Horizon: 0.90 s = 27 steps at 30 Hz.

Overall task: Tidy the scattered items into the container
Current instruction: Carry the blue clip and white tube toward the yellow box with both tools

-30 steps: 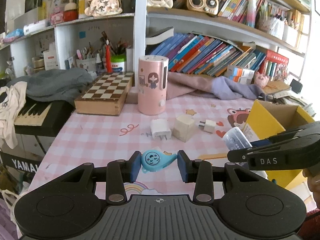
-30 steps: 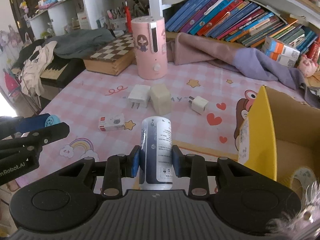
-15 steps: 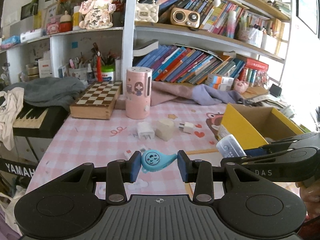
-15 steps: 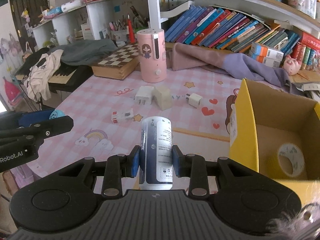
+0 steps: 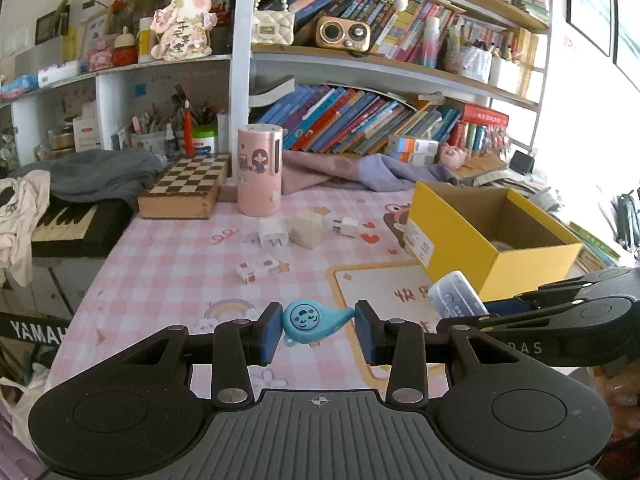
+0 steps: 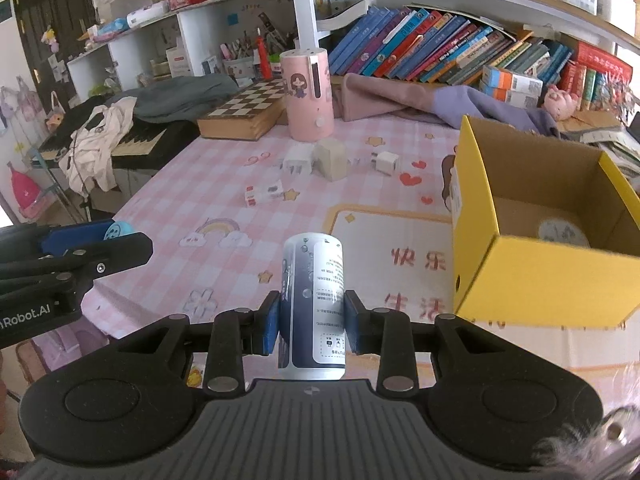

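Box (image 6: 532, 276) holds one roll; left gripper (image 5: 319, 327) clamps a blue toy (image 5: 306, 319), right gripper (image 6: 312, 320) a can (image 6: 313, 304); chargers (image 6: 298, 165) remain.

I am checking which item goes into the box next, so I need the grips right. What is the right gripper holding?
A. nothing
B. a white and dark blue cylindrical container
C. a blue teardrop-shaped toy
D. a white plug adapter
B: in the right wrist view the right gripper has its pads pressed on both sides of the white and dark blue cylindrical container, held above the table beside the yellow box.
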### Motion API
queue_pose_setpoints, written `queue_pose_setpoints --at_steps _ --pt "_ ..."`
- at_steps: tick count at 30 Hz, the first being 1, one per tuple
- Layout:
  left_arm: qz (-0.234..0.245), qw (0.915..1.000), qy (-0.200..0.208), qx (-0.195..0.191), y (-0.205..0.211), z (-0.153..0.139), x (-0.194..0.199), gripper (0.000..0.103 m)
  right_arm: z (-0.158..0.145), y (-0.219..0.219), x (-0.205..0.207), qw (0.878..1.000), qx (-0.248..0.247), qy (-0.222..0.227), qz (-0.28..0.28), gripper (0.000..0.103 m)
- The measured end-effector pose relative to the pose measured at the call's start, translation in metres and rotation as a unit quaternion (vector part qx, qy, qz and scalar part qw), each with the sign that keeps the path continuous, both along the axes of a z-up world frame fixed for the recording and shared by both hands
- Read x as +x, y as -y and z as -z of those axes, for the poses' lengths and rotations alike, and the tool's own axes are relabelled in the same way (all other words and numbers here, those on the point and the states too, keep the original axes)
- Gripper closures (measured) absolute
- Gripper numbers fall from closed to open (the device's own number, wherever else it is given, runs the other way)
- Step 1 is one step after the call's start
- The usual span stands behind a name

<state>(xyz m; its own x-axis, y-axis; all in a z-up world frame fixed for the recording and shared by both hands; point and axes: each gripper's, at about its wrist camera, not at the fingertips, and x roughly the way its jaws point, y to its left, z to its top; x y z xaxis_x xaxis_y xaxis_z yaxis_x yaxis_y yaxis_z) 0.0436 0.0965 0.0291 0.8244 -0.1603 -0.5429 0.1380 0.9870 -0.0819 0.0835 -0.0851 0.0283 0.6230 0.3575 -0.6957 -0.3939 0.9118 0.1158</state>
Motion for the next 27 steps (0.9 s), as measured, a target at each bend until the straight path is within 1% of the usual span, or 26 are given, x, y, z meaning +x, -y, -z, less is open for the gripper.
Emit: queue_pose_setpoints --at_steps 6,12,20,27 --pt "0.017 0.9998 -0.005 0.002 0.008 0.004 -0.02 0.065 0.008 0.008 -0.028 1.0 0.001 -0.011 0.011 0.072" --pt "0.045 0.9989 -0.009 0.002 0.018 0.006 -0.031 0.065 0.011 0.025 -0.048 0.999 0.005 -0.024 0.042 0.072" --pt "0.083 0.9965 -0.006 -0.008 0.038 0.006 -0.029 0.065 0.01 0.047 -0.062 0.996 -0.002 -0.03 0.079 0.072" --pt "0.134 0.9908 -0.015 -0.009 0.065 0.011 -0.022 0.065 0.016 0.077 -0.073 0.991 -0.003 -0.041 0.128 0.072"
